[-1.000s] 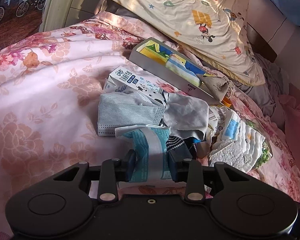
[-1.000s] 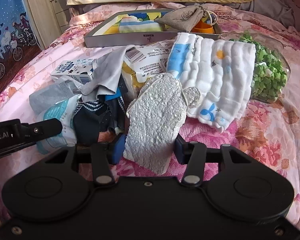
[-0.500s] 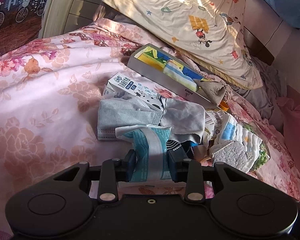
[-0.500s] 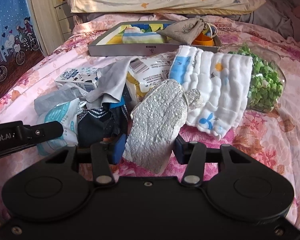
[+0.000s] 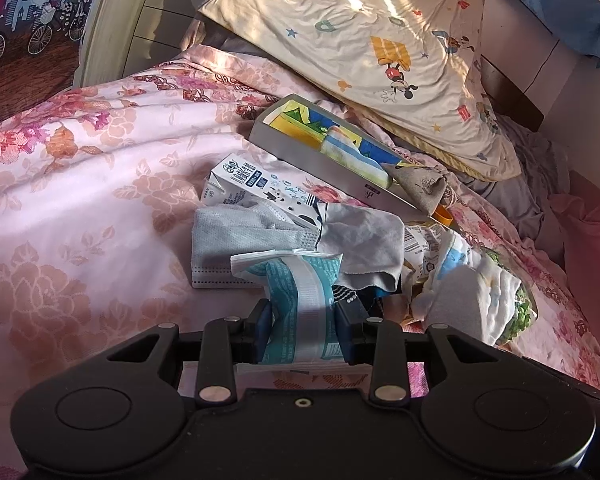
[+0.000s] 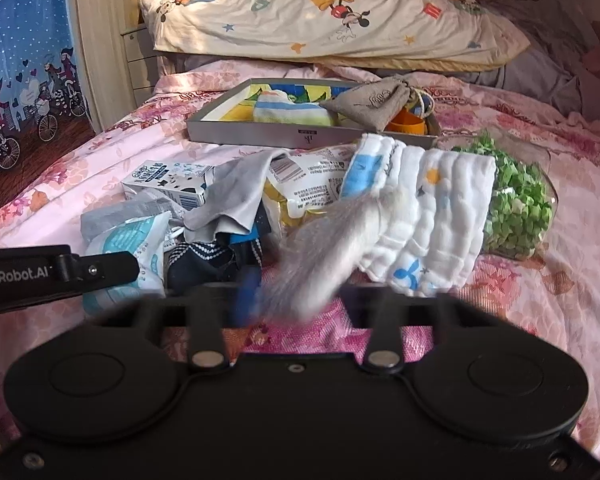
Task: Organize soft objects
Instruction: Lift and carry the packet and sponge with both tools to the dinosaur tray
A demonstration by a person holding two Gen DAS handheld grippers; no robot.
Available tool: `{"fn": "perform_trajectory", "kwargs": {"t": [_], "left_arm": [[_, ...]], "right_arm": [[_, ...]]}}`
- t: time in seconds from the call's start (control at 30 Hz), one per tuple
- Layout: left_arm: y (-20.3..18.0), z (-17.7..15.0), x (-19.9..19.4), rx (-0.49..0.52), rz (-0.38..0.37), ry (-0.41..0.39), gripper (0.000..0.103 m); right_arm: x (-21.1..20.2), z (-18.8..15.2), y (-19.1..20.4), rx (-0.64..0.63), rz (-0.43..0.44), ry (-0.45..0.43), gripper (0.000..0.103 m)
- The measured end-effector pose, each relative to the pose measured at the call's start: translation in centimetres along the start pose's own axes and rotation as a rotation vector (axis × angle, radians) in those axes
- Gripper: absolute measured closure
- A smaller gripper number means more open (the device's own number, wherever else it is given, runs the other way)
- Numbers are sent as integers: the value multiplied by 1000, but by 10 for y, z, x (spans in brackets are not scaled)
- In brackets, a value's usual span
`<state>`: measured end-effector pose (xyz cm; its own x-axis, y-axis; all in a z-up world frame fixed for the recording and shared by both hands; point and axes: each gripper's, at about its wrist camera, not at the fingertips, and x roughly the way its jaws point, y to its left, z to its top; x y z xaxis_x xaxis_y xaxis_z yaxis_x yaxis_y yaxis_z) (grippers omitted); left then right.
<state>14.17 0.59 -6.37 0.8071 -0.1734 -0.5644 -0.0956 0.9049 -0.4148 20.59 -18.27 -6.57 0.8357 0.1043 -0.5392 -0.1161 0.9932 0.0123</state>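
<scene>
Two claws: left claw (image 5: 305, 322) clamped on teal packet (image 5: 300, 300); right claw (image 6: 296, 300) around grey pad (image 6: 324, 256) (blurred, grip unclear).

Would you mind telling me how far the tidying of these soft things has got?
Done: a striped cloth and grey pouch already sit in the tray. In hand: the left hand-held gripper clamps a teal packet; the right one holds a blurred grey piece. Left: most of the pile on the bed.

L wrist cam: low over bed (image 5: 80, 208), faces pillow (image 5: 360, 40) upper frame, pile close | R wrist cam: low, same heading, blurred nr bottom | shared: gray tray (image 5: 324, 160) (image 6: 284, 134), carton (image 5: 252, 188) (image 6: 168, 184).
</scene>
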Motion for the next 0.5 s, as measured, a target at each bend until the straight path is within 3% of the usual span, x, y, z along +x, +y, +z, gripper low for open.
{"fn": "perform_trajectory", "kwargs": {"t": [0.3, 0.5], "left_arm": [[-1, 0, -3, 14, -4, -17, 67], [-12, 0, -14, 86, -16, -95, 68]], "right_arm": [[-2, 1, -1, -15, 0, -20, 98], [-10, 2, 7, -60, 14, -81, 98]]}}
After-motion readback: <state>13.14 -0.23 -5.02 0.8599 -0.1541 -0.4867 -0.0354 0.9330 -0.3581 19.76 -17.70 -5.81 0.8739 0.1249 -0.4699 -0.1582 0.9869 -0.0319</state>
